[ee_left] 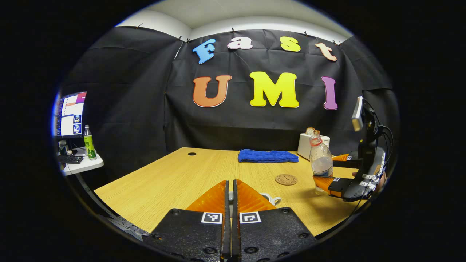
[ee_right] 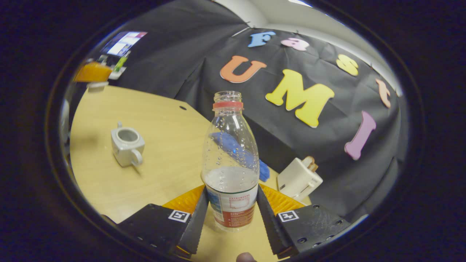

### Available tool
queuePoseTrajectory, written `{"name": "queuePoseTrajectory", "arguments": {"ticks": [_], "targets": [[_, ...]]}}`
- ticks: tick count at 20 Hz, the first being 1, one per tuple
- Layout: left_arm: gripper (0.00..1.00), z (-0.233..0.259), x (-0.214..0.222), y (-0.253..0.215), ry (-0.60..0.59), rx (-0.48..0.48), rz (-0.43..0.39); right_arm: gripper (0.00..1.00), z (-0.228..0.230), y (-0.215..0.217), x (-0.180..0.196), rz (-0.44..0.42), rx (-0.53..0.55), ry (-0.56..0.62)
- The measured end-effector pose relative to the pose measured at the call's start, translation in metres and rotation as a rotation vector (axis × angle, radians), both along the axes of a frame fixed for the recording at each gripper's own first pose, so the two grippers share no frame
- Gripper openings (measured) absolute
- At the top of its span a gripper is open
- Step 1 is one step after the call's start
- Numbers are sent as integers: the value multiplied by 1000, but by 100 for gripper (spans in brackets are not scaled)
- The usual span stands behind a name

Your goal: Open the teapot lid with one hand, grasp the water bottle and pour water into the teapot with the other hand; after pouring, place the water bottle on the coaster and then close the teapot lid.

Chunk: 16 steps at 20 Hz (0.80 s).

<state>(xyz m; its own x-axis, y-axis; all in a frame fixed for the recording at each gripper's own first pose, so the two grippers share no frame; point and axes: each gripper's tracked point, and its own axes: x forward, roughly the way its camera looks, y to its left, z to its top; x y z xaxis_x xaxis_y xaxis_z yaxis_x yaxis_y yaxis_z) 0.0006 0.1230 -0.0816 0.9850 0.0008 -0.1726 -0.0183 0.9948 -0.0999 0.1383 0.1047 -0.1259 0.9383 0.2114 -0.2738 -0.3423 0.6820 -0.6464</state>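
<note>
1. Your water bottle (ee_right: 230, 171) stands upright on the table, clear, uncapped, roughly half full (red neck ring).
2. Your teapot (ee_right: 126, 146) sits well apart, white, squarish, lid off.
3. The round coaster (ee_left: 286, 179) lies flat near the bottle.

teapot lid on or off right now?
Off. In the right gripper view the teapot shows an open round mouth with nothing on it. The left tool is shut above it; whether it holds the lid, cannot tell.
</note>
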Motion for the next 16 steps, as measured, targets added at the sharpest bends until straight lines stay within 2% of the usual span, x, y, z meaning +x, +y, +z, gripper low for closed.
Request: {"name": "queuePoseTrajectory", "arguments": {"ticks": [3,8,16], "targets": [[4,0,1,9,-1,-4,9,73,-1,7,7,43,-234,-101],[4,-1,0,18,1,-2,18,73,-3,28,6,136,-463,-220],[4,-4,0,27,12,1,21,72,-3,47,9,226,-687,-340]]}}
